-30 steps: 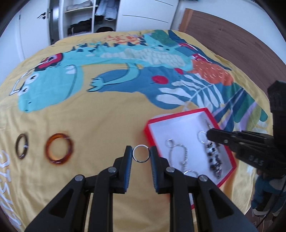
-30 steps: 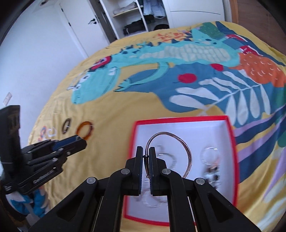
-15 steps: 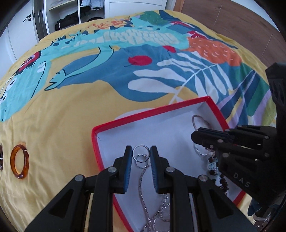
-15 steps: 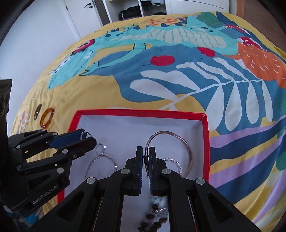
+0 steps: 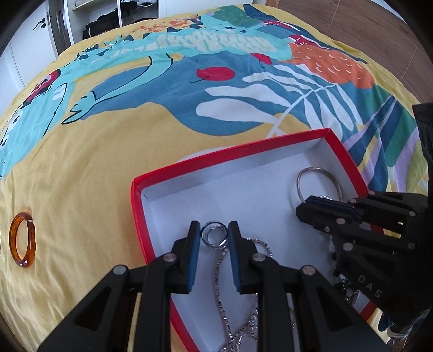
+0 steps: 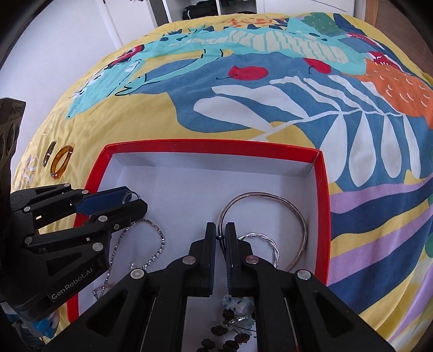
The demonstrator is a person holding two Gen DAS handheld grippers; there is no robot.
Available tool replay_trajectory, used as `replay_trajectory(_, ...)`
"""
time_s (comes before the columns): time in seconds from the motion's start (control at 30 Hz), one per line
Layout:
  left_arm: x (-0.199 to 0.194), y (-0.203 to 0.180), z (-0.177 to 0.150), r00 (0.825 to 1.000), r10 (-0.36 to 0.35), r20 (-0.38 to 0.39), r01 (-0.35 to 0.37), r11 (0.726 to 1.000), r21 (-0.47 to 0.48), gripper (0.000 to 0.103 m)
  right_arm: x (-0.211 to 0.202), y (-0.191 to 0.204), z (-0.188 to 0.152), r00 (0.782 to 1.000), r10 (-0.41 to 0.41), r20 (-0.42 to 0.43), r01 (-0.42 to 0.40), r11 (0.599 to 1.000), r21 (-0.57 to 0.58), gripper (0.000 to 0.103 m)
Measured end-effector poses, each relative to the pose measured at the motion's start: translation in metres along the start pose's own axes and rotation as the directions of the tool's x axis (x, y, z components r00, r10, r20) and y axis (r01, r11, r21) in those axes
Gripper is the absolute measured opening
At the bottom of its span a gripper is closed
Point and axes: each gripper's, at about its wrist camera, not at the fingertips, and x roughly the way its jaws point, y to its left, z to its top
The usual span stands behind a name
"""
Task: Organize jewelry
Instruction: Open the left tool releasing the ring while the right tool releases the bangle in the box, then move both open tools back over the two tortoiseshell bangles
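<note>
Red-rimmed, white-lined box (image 6: 323, 205); yellow bedspread (image 5: 89, 173) printed with teal, blue, orange; amber bangle (image 5: 23, 239); silver chain (image 6: 151, 243).

Each wrist camera sits close behind its own claw, looking steeply down along the fingers into the red box (image 5: 245, 151) on the bedspread (image 6: 140, 119), and both views share that box, with the other claw entering from the side.

Cartoon-print yellow bedspread (image 5: 113, 168), open wardrobe shelves (image 5: 121, 16), wooden floor (image 5: 351, 24)
</note>
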Motion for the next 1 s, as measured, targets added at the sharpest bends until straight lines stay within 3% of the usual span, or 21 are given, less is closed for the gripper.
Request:
replay_trajectory(0.5, -0.034, 0.003, -0.002, 0.996, -0.081, 0.024, 0.081, 0.997, 0.006, 0.020, -0.041, -0.003, -0.014, 0.997, -0.059, 0.053, 0.054, 0.995, 0.083, 0.024)
replay_trajectory(0.63, -0.055, 0.013, -0.005, 0.995, -0.091, 0.051, 0.092, 0.996, -0.006, 0.032, -0.058, 0.002, -0.019, 0.995, -0.067, 0.079, 0.057, 0.991, 0.121, 0.027)
replay_trajectory(1.0, -0.103, 0.074, -0.028, 0.998, -0.003, 0.064, 0.009, 0.996, -0.089, 0.033, -0.093, 0.053, -0.024, 0.988, -0.055, 0.143, 0.034, 0.989, 0.145, 0.035)
